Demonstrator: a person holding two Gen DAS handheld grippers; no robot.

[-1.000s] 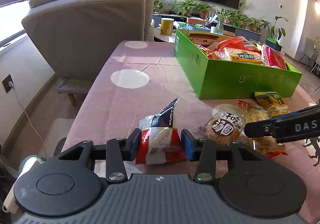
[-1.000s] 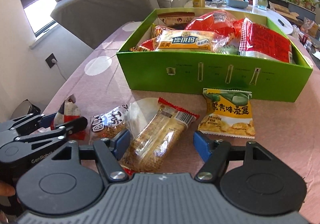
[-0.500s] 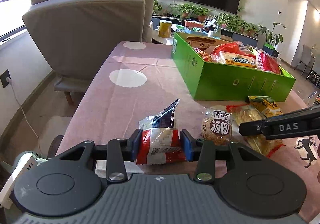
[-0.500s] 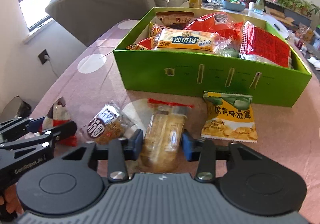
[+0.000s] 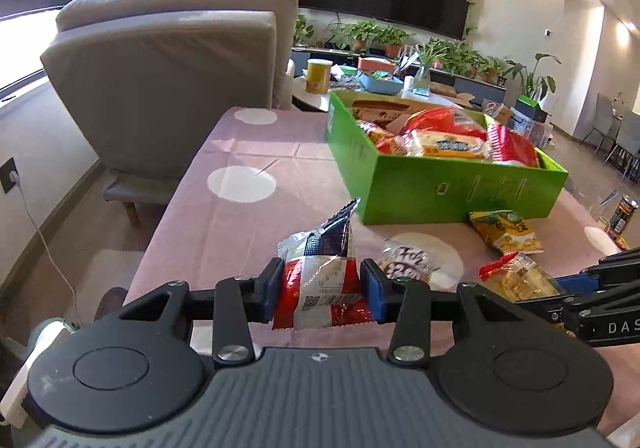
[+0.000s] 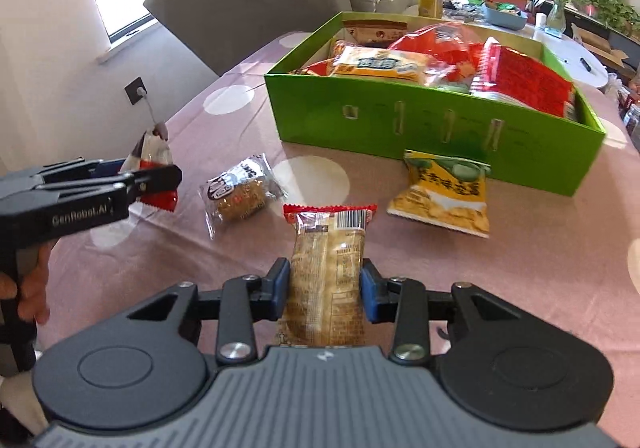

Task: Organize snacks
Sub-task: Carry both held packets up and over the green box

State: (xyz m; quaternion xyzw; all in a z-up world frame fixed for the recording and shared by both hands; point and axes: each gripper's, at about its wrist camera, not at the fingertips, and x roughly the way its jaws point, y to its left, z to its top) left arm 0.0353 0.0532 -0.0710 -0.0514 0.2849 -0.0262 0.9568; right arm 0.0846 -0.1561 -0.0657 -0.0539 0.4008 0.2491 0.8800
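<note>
My left gripper [image 5: 322, 290] is shut on a red, white and dark snack packet [image 5: 320, 276], held a little above the pink tablecloth; the same packet [image 6: 150, 162] shows at the left of the right wrist view. My right gripper [image 6: 324, 290] is shut on a long clear pack of golden biscuits [image 6: 326, 272] with a red crimped end. Between the two lies a round cake in clear wrap [image 6: 238, 194]. A yellow chip bag [image 6: 444, 194] rests against the front of the green box [image 6: 420, 128], which is full of snack packs.
The table wears a pink cloth with white dots [image 5: 242, 184]. A grey sofa [image 5: 168, 80] stands beyond its far left edge. Behind the box is a round side table with a yellow tin [image 5: 318, 76] and plants. A dark can [image 5: 622, 214] stands at the far right.
My right gripper closed on the biscuit pack and lifted it clear of the round cake. The left gripper rose a little with its packet.
</note>
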